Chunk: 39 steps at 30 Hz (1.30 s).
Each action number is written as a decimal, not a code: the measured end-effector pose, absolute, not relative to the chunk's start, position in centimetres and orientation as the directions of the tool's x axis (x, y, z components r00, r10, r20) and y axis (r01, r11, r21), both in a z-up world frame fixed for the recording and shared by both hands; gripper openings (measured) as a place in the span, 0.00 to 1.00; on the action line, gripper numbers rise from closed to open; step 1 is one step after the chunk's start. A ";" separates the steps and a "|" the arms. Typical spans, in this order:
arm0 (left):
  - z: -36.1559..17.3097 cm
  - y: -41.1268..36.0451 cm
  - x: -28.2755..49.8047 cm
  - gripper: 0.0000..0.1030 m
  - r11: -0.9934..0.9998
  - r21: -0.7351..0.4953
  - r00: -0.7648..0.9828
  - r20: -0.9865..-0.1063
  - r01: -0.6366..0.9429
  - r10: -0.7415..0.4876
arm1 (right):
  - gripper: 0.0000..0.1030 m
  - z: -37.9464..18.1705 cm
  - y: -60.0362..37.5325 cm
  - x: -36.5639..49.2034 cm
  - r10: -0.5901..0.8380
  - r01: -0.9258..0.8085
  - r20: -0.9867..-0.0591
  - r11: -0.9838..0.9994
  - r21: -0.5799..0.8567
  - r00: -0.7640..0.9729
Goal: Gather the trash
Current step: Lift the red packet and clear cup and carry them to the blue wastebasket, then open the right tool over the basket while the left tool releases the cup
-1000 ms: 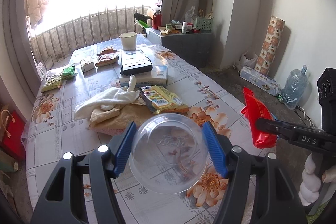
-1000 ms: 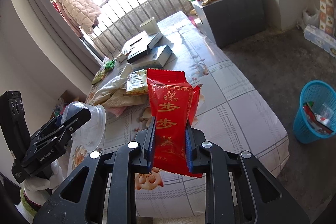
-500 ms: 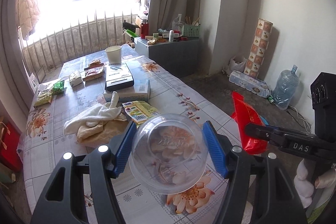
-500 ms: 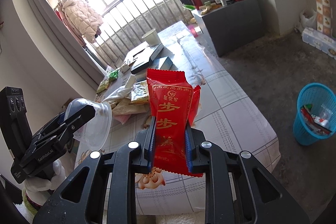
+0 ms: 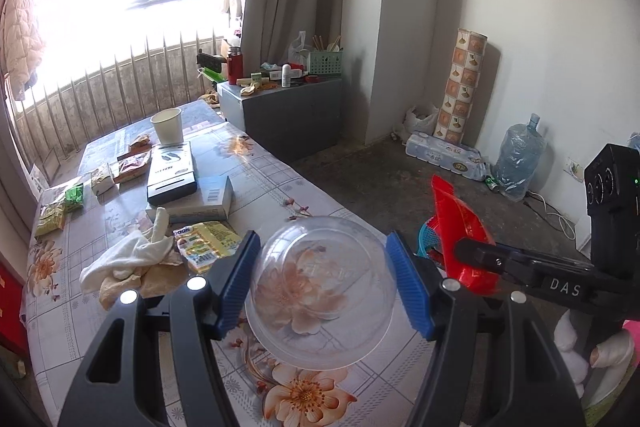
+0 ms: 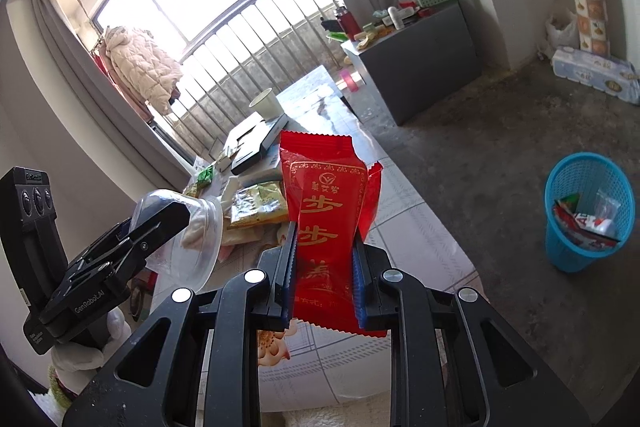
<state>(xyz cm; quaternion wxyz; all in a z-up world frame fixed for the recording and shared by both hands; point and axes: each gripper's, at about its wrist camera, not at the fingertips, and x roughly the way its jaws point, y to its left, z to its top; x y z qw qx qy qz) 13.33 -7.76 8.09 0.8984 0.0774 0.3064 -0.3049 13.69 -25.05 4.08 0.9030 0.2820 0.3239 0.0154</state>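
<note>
"DAS" on right gripper [image 5: 476, 259], "GenRobot.AI" on left gripper [image 6: 168, 223]

Glossy red foil wrapper [image 6: 326, 227], clear plastic bowl [image 5: 320, 291], seemingly glossy vinyl tablecloth [image 5: 276, 183].

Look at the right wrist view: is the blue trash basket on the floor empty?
No. The blue trash basket already holds red-and-white wrappers and a clear plastic bag.

1. Left wrist cam: we look along the left gripper [image 5: 322, 285], angled down over the table [image 5: 276, 187] toward the window, close up.
2. Right wrist cam: same tilt, beside the table [image 6: 404, 227], blue bin [image 6: 588, 223] on its right.
3. Shared: tabletop clutter, grey cabinet [image 5: 288, 119], each other's gripper.
</note>
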 end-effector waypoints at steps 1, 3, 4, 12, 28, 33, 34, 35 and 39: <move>8.2 -8.3 13.4 0.62 0.795 -0.051 0.619 -0.597 0.604 -0.509 | 0.20 4.1 -25.4 13.5 0.203 0.163 -0.574 0.837 0.522 0.794; 8.5 -9.5 13.6 0.62 0.780 -0.060 0.604 -0.596 0.623 -0.529 | 0.20 4.1 -26.4 13.1 0.187 0.181 -0.567 0.829 0.529 0.802; 8.6 -10.2 13.6 0.62 0.771 -0.063 0.596 -0.595 0.633 -0.538 | 0.20 4.1 -26.8 12.9 0.178 0.190 -0.565 0.825 0.532 0.806; 8.5 -16.8 14.2 0.62 0.694 -0.101 0.506 -0.611 0.713 -0.609 | 0.20 3.8 -31.0 11.1 0.097 0.280 -0.551 0.781 0.559 0.829; 2.9 -36.4 18.4 0.62 0.535 -0.260 0.179 -0.752 0.803 -0.635 | 0.20 -1.7 -46.8 4.2 -0.185 0.630 -0.658 0.555 0.543 0.730; -1.3 -44.3 19.2 0.62 0.490 -0.260 0.093 -0.806 0.832 -0.585 | 0.20 -6.4 -51.2 4.1 -0.178 0.708 -0.720 0.443 0.550 0.671; -2.1 -45.7 19.5 0.62 0.485 -0.257 0.084 -0.813 0.836 -0.576 | 0.20 -7.4 -51.8 4.5 -0.164 0.717 -0.733 0.427 0.551 0.661; -3.0 -47.0 19.6 0.62 0.480 -0.258 0.074 -0.819 0.839 -0.569 | 0.20 -8.5 -52.5 5.1 -0.146 0.723 -0.744 0.416 0.551 0.652; -6.1 -51.8 20.6 0.63 0.479 -0.259 0.052 -0.838 0.839 -0.544 | 0.23 -12.8 -55.1 7.5 -0.082 0.748 -0.785 0.377 0.546 0.614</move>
